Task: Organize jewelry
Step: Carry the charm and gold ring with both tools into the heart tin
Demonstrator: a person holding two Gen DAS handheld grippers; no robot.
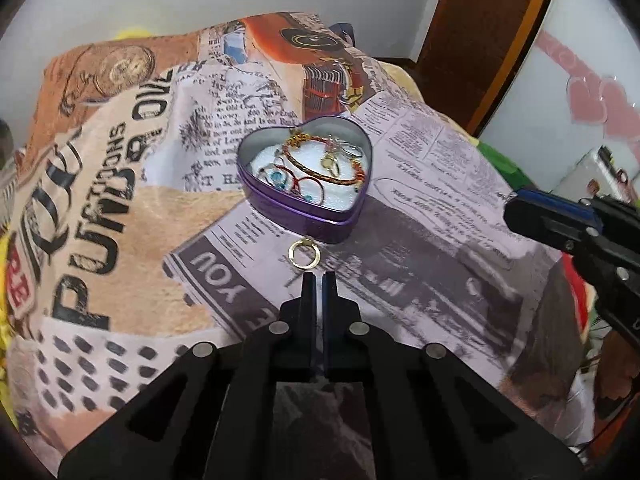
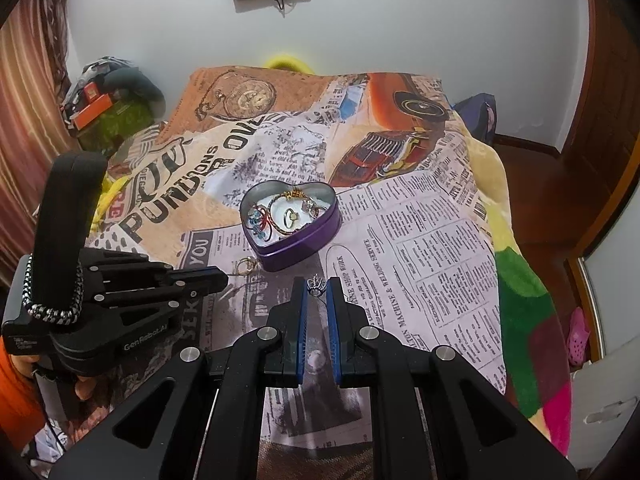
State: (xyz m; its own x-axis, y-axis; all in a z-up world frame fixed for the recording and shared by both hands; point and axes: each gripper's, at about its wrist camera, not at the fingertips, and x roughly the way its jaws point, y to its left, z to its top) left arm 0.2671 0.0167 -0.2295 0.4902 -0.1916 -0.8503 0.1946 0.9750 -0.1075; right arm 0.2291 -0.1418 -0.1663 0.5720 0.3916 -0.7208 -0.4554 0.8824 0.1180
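A purple heart-shaped tin (image 1: pixel 308 222) (image 2: pixel 298 250) stands open on the newspaper-print cloth. It holds bracelets (image 1: pixel 320 174) and rings on white padding. A gold ring (image 1: pixel 304 254) (image 2: pixel 246 266) lies on the cloth at the tin's near wall. My left gripper (image 1: pixel 318 279) (image 2: pixel 225 278) is shut just short of that ring, with nothing visible between its fingers. My right gripper (image 2: pixel 316 283) (image 1: pixel 510 205) is shut on a small silver crown-shaped ring (image 2: pixel 317 286) pinched at its blue-padded tips, in front of and to the right of the tin.
The printed cloth (image 2: pixel 432 248) drapes over a soft surface with a bright multicoloured blanket (image 2: pixel 524 320) at its right edge. A pile of clutter (image 2: pixel 104 100) sits back left. A wooden door (image 1: pixel 480 40) stands at the right. An orange sleeve (image 2: pixel 10 364) shows behind the left gripper's handle.
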